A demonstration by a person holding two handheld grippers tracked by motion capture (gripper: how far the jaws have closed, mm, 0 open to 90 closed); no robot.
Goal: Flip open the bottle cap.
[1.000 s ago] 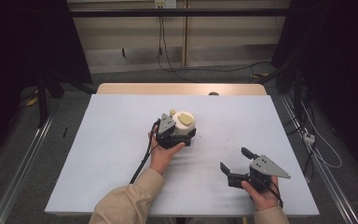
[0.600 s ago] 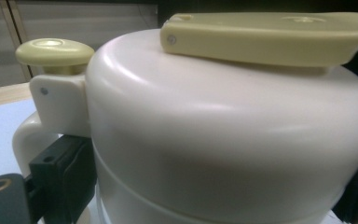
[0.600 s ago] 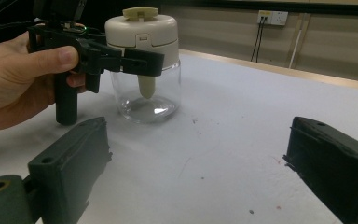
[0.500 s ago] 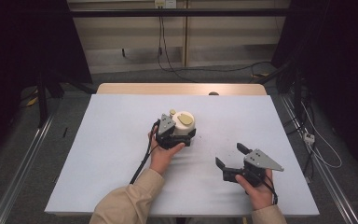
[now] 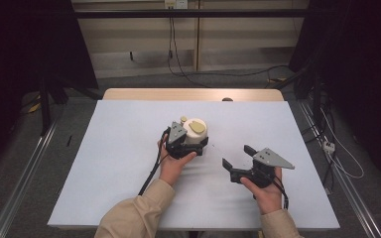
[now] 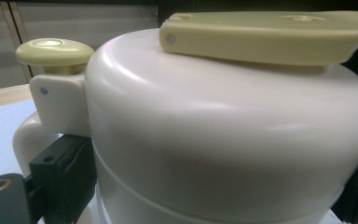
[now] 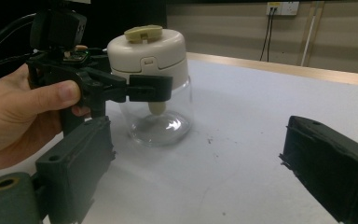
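Observation:
A clear glass jar [image 5: 194,131] with a cream lid, a tan lever [image 6: 265,35] and a tan knob [image 6: 53,50] stands upright at the middle of the white table [image 5: 104,163]. My left gripper [image 5: 191,144] is shut on the jar just under the lid, with one jaw on each side. From the right gripper view the jar [image 7: 154,70] looks empty, and one black finger [image 7: 149,88] of the left gripper crosses its front. My right gripper [image 5: 235,156] is open and holds nothing; it sits to the right of the jar and nearer the front edge, and its jaws point toward the jar.
A wooden strip [image 5: 193,94] runs along the table's far edge, with a small dark object [image 5: 226,99] on it. The left gripper's cable [image 5: 151,171] trails toward the front. Cables lie on the floor at the right [image 5: 337,153].
My right gripper has moved left, closer to the jar. The left gripper and the jar have stayed where they were.

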